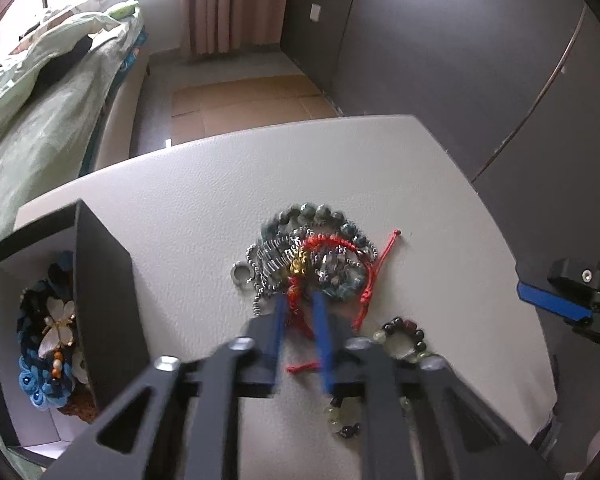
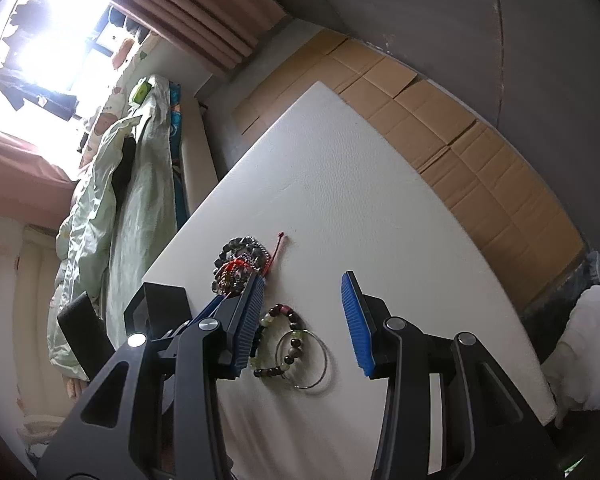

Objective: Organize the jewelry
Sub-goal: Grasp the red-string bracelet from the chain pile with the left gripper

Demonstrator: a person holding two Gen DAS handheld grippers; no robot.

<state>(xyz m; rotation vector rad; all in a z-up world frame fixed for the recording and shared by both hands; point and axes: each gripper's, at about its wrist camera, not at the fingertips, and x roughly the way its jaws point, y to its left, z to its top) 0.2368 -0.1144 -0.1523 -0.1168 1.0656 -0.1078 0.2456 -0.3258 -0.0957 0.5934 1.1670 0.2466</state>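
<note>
A tangled pile of jewelry (image 1: 312, 256) lies on the white table (image 1: 188, 216): grey stone beads, silver chains and a red cord bracelet (image 1: 340, 246). My left gripper (image 1: 300, 300) reaches into its near edge, fingers narrowly apart around red cord and a bead; I cannot tell whether it grips. A black box (image 1: 100, 304) at the left holds blue fabric jewelry with a dragonfly ornament (image 1: 58, 326). A dark and green bead bracelet (image 2: 284, 344) and a thin metal bangle (image 2: 302, 360) lie between the fingers of my open right gripper (image 2: 304, 312), which hovers above them.
My right gripper's blue pad (image 1: 552, 304) shows at the right edge of the left wrist view. A bed with green bedding (image 1: 40, 92) stands past the table's left side. Flattened cardboard (image 2: 460, 128) covers the floor beyond the far edge.
</note>
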